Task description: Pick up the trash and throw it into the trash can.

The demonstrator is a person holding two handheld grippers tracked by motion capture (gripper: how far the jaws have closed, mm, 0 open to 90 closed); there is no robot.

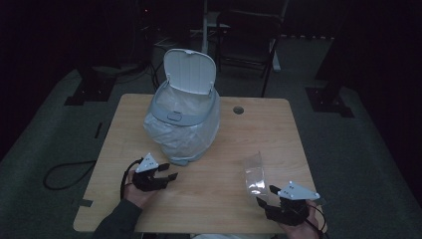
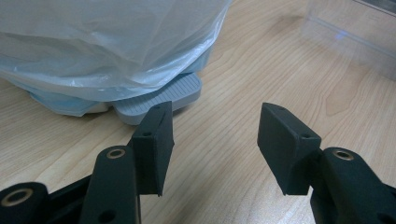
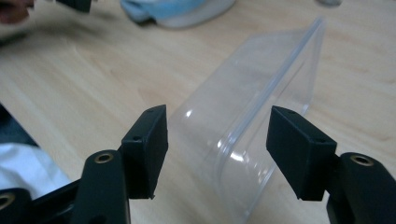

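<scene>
A small grey pedal bin [image 1: 183, 117] stands at the middle of the table with its white lid [image 1: 189, 70] up and a pale plastic liner [image 2: 107, 42] hanging over its sides. My left gripper [image 1: 167, 172] rests at the front left, open and empty, pointing at the bin's foot pedal [image 2: 163, 95] a short way ahead of my left gripper [image 2: 215, 135]. A clear plastic container [image 1: 255, 174] lies on its side at the front right. My right gripper [image 3: 217, 140] is open, with the near end of the clear container [image 3: 252, 102] between its jaws and small gaps at both pads.
The wooden table [image 1: 209, 199] has a round cable hole [image 1: 238, 110] behind the bin. A dark chair [image 1: 249, 35] stands beyond the far edge. A black cable [image 1: 64, 172] loops on the floor at the left. The room around is dim.
</scene>
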